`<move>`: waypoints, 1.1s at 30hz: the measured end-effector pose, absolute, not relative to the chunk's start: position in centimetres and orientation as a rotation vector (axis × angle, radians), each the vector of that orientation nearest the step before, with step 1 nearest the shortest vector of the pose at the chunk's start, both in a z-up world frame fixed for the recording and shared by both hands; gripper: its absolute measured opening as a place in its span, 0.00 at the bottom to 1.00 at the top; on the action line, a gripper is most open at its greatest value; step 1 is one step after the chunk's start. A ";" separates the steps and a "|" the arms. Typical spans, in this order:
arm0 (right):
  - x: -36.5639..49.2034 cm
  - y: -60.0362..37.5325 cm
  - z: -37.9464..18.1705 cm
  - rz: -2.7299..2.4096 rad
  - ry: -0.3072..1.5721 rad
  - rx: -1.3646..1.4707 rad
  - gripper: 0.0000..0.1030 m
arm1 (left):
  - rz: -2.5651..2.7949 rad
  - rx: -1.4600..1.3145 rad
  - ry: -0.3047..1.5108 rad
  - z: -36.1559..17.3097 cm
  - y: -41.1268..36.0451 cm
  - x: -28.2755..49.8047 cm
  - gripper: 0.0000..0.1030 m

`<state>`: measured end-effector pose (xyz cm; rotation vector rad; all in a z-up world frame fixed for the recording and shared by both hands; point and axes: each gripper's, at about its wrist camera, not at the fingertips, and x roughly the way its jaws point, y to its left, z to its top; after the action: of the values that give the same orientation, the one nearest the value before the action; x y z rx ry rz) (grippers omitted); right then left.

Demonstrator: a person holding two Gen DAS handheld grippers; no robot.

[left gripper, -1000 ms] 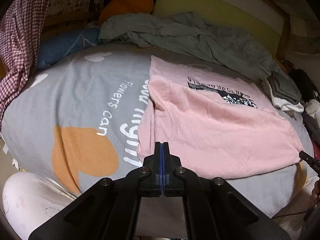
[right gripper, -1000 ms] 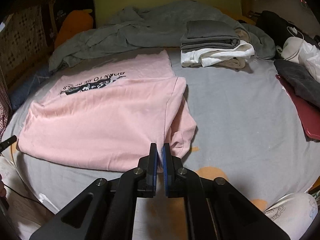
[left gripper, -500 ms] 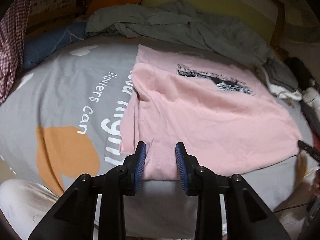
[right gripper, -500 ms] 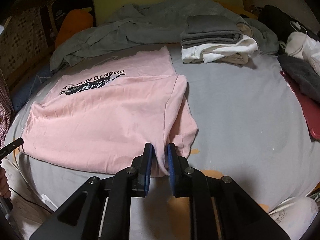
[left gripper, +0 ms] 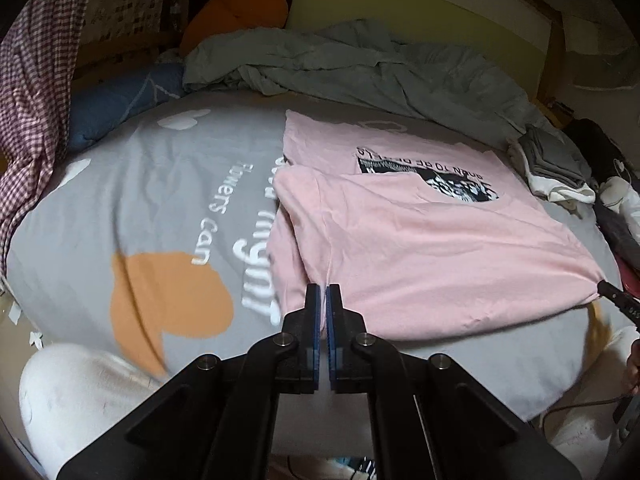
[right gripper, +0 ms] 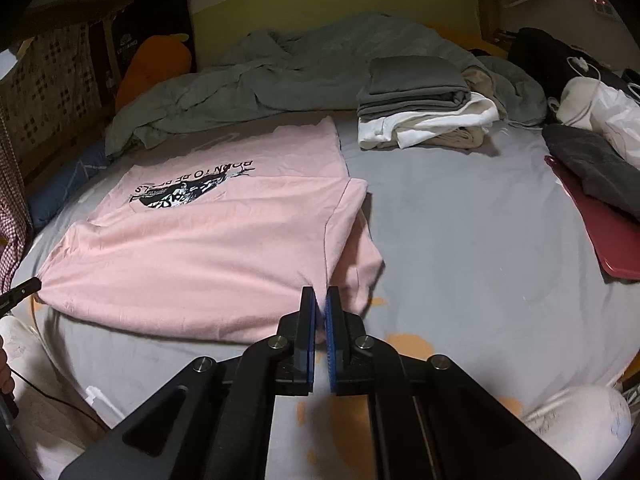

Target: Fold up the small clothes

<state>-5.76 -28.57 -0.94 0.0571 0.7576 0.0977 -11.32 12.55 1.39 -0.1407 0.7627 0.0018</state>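
Both near corners of the pink T-shirt [left gripper: 420, 248] pinched.
The left gripper [left gripper: 323, 296] and right gripper [right gripper: 320, 300] have just closed, fabric clamped between the pads; the next fold can be lifted.

Dim indoor light, soft shadows; fisheye bends and darkens the corners, slight motion blur across the bedsheet [left gripper: 160, 200]

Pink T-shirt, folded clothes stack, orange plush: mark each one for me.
pink T-shirt [right gripper: 200, 256], right wrist view, plain folded-over front.
folded clothes stack [right gripper: 416, 80], right wrist view, top grey garment.
orange plush [left gripper: 240, 12], left wrist view, its rounded body.
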 end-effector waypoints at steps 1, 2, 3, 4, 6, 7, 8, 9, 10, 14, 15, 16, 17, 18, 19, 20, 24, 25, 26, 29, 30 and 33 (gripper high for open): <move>-6.1 -28.5 -1.0 0.093 0.767 0.051 0.04 | 0.002 -0.144 0.773 1.3 12.6 -11.7 0.02; -6.4 -28.5 -1.1 0.087 0.780 0.042 0.04 | 0.006 -0.145 0.787 1.1 12.6 -11.9 0.02; -6.8 -28.5 -1.3 0.080 0.798 0.033 0.04 | 0.011 -0.146 0.801 0.9 12.6 -12.0 0.02; -7.1 -28.5 -1.6 0.069 0.822 0.024 0.04 | 0.012 -0.147 0.812 0.6 12.7 -12.2 0.02; -7.5 -28.8 -2.1 0.060 0.843 0.028 0.04 | 0.026 -0.141 0.836 -0.1 12.7 -12.5 0.02; -7.7 -28.9 -2.3 0.055 0.852 0.028 0.04 | 0.029 -0.142 0.847 -0.3 12.7 -12.6 0.02; -7.8 -29.1 -2.5 0.046 0.863 0.030 0.04 | 0.032 -0.150 0.858 -0.6 12.8 -12.7 0.02; -7.9 -29.3 -2.6 0.042 0.869 0.035 0.04 | 0.033 -0.154 0.866 -0.8 12.8 -12.8 0.02; -8.0 -29.4 -2.7 0.042 0.874 0.042 0.04 | 0.038 -0.151 0.874 -1.0 12.8 -12.9 0.02; -8.1 -29.5 -3.5 0.015 0.901 0.030 0.04 | 0.098 -0.109 0.912 -2.1 12.6 -13.1 0.00; -8.1 -29.6 -3.7 -0.003 0.907 0.027 0.04 | 0.097 -0.109 0.909 -2.1 12.6 -13.3 0.00; -8.2 -29.7 -3.8 -0.034 0.909 0.020 0.04 | 0.095 -0.119 0.902 -2.0 12.8 -13.5 0.00; -8.2 -30.1 -3.7 -0.078 0.905 0.014 0.04 | 0.084 -0.143 0.882 -1.6 13.0 -13.9 0.00; -8.3 -30.4 -3.5 -0.095 0.909 0.023 0.04 | 0.063 -0.162 0.865 -1.1 13.1 -14.0 0.00; -8.3 -30.7 -3.2 -0.100 0.914 0.035 0.04 | 0.034 -0.175 0.842 -0.5 13.1 -14.1 0.00; -8.3 -30.9 -2.6 -0.090 0.905 0.049 0.04 | 0.008 -0.177 0.810 0.4 12.8 -14.1 0.00; -8.0 -30.0 0.1 0.003 0.808 0.047 0.10 | -0.076 -0.180 0.745 2.5 11.0 -12.2 0.05; -7.7 -29.3 0.6 0.056 0.799 0.044 0.11 | -0.107 -0.184 0.739 2.7 10.3 -11.4 0.07; -7.3 -28.6 0.7 0.094 0.796 0.044 0.11 | -0.143 -0.179 0.731 2.7 9.2 -10.6 0.09; -6.3 -25.4 0.5 0.229 0.795 0.035 0.11 | -0.212 -0.143 0.738 1.9 5.7 -8.4 0.11; -5.8 -24.0 0.1 0.254 0.805 0.021 0.11 | -0.233 -0.136 0.746 1.5 4.7 -7.8 0.11; -4.1 -20.7 -1.9 0.279 0.843 -0.028 0.11 | -0.247 -0.122 0.777 0.0 2.3 -7.1 0.11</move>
<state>-4.07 -20.65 -1.92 -0.0278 0.8430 0.2786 -7.08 2.34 -0.03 -0.1218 0.7771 -0.2468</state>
